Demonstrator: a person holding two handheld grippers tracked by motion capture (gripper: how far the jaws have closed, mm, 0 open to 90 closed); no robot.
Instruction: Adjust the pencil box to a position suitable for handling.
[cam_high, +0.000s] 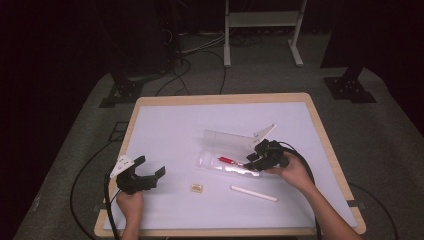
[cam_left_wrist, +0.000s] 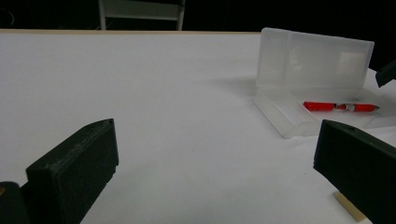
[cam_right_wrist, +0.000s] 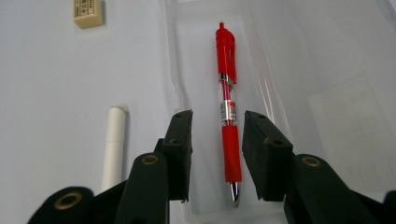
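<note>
A red pen (cam_right_wrist: 227, 107) lies flat in the tray of a clear plastic case (cam_right_wrist: 280, 70), tip toward my right gripper (cam_right_wrist: 215, 121). The jaws stand open on either side of the pen's grip, with a gap on both sides and no pad touching it. From above, the right gripper (cam_high: 257, 159) hovers at the right end of the case (cam_high: 212, 162), where the pen (cam_high: 227, 160) rests. The case's lid (cam_high: 227, 138) stands up behind the tray. My left gripper (cam_high: 150, 166) sits wide open near the front left of the table, holding nothing; its own view looks across to the pen (cam_left_wrist: 338, 107) and lid (cam_left_wrist: 313, 58).
A white stick (cam_high: 253, 194) lies on the white mat in front of the case, also seen as a white stick (cam_right_wrist: 113, 144) left of the right jaws. A small beige eraser (cam_high: 197, 188) sits between the two hands. The table's wooden edge (cam_high: 225, 98) frames the mat.
</note>
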